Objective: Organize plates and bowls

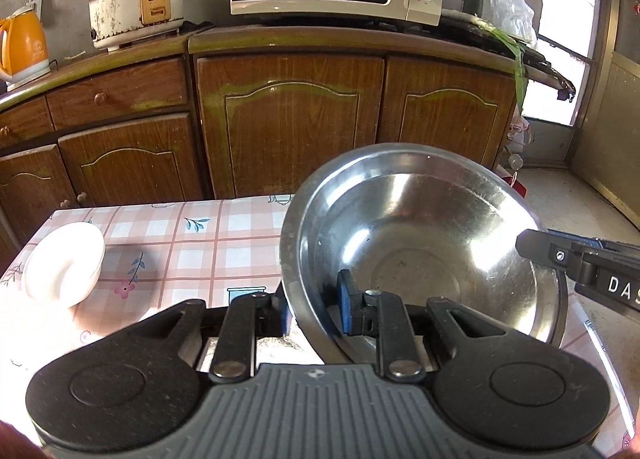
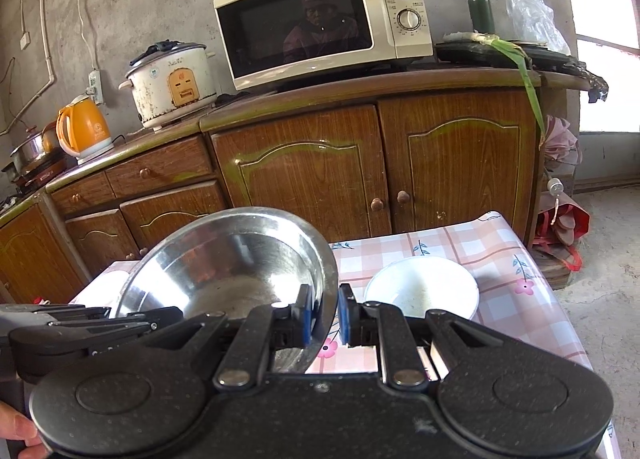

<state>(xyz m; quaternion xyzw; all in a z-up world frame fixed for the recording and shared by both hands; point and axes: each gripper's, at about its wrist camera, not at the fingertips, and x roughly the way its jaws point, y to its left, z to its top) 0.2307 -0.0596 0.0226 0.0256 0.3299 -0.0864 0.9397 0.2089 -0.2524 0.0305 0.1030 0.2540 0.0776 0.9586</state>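
Observation:
A large steel bowl hangs tilted above the table, held at two sides of its rim. My left gripper is shut on its near-left rim, one blue pad inside and one outside. My right gripper is shut on the opposite rim of the steel bowl; its black fingers show at the right of the left wrist view. A white bowl lies tipped on its side at the table's left. Another white bowl stands upright on the checked cloth, just beyond my right gripper.
The table carries a pink checked cloth. Behind it runs a brown wooden cabinet with a microwave, a rice cooker and an orange kettle on top. Bare floor lies to the right.

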